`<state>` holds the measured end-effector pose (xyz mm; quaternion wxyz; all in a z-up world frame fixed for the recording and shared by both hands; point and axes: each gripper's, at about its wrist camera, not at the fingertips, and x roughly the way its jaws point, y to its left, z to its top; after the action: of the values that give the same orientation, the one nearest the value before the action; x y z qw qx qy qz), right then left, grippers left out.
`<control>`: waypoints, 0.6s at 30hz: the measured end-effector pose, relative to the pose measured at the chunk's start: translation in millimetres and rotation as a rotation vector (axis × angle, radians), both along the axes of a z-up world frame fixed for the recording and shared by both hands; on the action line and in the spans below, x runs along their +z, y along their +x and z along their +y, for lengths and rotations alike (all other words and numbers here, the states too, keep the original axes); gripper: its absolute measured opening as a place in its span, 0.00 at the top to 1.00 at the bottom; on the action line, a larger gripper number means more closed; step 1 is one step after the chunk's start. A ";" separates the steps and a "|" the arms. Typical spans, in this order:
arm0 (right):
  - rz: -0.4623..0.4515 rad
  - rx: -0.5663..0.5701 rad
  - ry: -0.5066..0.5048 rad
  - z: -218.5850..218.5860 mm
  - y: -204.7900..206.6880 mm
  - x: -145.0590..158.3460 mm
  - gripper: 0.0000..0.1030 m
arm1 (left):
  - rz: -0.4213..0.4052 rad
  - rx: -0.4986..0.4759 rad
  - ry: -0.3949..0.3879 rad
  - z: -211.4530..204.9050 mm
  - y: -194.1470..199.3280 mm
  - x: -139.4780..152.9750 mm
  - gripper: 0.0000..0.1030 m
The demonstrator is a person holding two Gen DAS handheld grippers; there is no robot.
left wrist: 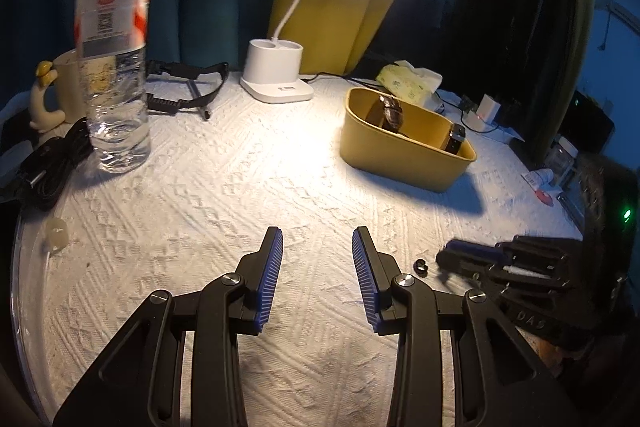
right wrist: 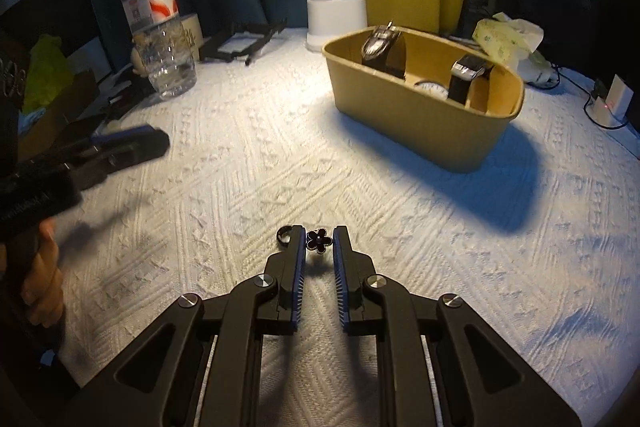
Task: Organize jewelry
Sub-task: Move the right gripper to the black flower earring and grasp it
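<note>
In the left wrist view, your left hand-held gripper (left wrist: 317, 247) hovers spread wide and empty over the white surface (left wrist: 200, 187), with the yellow box (left wrist: 404, 155) ahead. In the right wrist view, your right hand-held gripper (right wrist: 319, 243) stands narrow around the black flower ring (right wrist: 319, 240); contact cannot be confirmed, and a small black ring (right wrist: 282, 234) lies just left.

Small black flower-shaped ring (right wrist: 319, 241) lying on white textured cloth, second small dark ring (right wrist: 282, 234) just left of it, yellow oval bin (right wrist: 420, 115) holding upright watches (right wrist: 382, 45), well apart.
</note>
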<state>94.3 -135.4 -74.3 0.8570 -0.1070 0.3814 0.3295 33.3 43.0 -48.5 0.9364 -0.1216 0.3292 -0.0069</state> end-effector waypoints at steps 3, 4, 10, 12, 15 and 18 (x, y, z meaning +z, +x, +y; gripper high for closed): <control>-0.007 -0.012 0.023 -8.6 3.1 5.2 0.87 | 0.016 -0.036 0.010 -11.5 5.1 -0.7 0.62; -0.008 -0.018 0.031 -12.6 4.4 6.1 0.87 | 0.023 -0.047 0.015 -16.4 7.1 -1.7 0.62; 0.013 -0.065 0.066 -36.7 14.8 3.6 0.87 | 0.069 -0.126 0.040 -47.0 20.7 -8.6 0.62; 0.014 -0.075 0.076 -43.5 17.1 4.8 0.87 | 0.087 -0.150 0.056 -55.2 25.3 -10.6 0.62; 0.011 -0.085 0.093 -52.4 19.9 7.8 0.87 | 0.122 -0.185 0.089 -67.7 33.0 -15.1 0.62; 0.013 -0.097 0.113 -60.4 24.4 8.1 0.87 | 0.131 -0.216 0.124 -79.0 38.6 -16.3 0.63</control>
<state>118.7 -195.7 -66.2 0.8742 -0.0377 0.3726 0.3092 72.0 -36.0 -64.8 0.9124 -0.0276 0.4006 -0.0794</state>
